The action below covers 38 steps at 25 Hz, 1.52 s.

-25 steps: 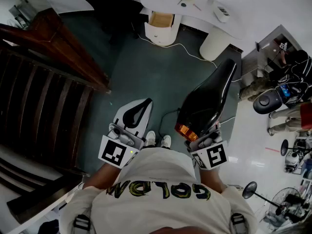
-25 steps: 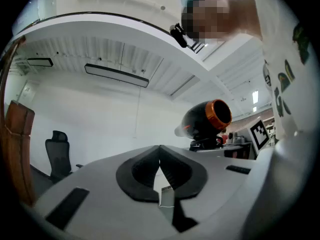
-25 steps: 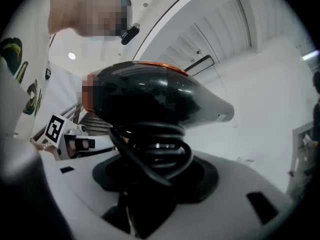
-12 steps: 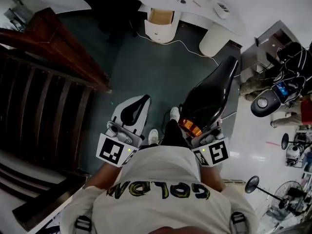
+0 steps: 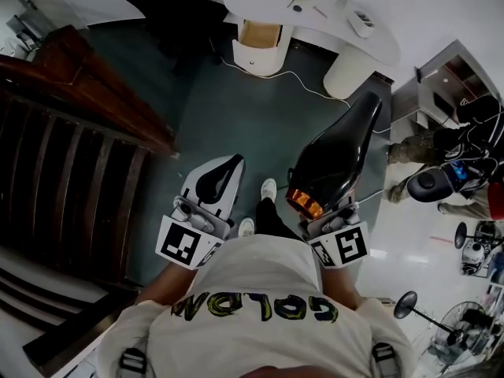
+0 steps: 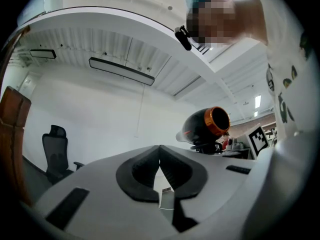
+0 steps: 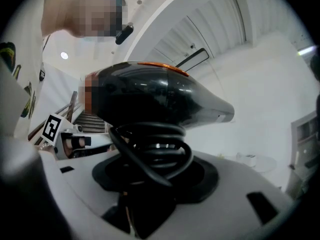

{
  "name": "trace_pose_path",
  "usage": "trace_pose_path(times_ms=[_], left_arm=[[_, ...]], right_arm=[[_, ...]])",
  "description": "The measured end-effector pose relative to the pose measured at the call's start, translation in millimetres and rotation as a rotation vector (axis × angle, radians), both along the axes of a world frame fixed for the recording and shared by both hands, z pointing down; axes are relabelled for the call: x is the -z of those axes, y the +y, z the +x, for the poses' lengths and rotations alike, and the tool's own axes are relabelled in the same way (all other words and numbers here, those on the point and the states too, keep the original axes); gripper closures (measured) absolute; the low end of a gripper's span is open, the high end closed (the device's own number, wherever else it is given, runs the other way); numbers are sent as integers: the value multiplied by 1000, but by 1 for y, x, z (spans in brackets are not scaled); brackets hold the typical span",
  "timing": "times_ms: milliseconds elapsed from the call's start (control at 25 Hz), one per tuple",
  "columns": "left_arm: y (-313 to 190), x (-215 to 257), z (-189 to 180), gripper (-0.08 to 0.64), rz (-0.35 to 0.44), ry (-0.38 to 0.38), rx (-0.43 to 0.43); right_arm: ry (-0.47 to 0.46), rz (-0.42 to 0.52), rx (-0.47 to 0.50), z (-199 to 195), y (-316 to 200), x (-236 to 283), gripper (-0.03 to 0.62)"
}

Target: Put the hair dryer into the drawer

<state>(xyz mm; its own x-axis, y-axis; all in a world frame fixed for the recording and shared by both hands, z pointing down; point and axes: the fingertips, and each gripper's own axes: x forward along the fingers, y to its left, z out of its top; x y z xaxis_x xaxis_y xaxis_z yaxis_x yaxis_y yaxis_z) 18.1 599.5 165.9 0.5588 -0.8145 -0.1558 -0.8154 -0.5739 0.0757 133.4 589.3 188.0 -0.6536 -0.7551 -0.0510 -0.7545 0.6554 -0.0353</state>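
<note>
Right gripper view alone shows cord (image 7: 150,145) coiled where right hand-held gripper (image 7: 154,173) clamps hair dryer (image 7: 150,100); left hand-held gripper (image 6: 160,153) closed, empty.

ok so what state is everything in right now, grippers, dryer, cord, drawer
left gripper: shut, nothing between its jaws
right gripper: shut on the hair dryer's handle
hair dryer: held off the floor, narrow end pointing ahead, orange end towards the person
cord: coiled round the handle
drawer: seems pulled open under the white desk, too small to be sure
</note>
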Motion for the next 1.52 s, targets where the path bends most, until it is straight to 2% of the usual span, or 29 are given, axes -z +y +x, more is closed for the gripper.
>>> trace_pose_path(times_ms=[520,880,1160,1520], left_arm=[[-153,14,50,548,2,-19,13],[-231,12,83,548,-4,-33,60],[-263,6,82,548,-20,-43,78],[-328,0,55,548,-24,-33,76]], right_arm=[[4,-4,23,44,-152,5,347],[28,-1,64,79,-232,3,347],[28,-14,90,77,-269,-4,347],[45,-21,110,45,-330,-11,347]])
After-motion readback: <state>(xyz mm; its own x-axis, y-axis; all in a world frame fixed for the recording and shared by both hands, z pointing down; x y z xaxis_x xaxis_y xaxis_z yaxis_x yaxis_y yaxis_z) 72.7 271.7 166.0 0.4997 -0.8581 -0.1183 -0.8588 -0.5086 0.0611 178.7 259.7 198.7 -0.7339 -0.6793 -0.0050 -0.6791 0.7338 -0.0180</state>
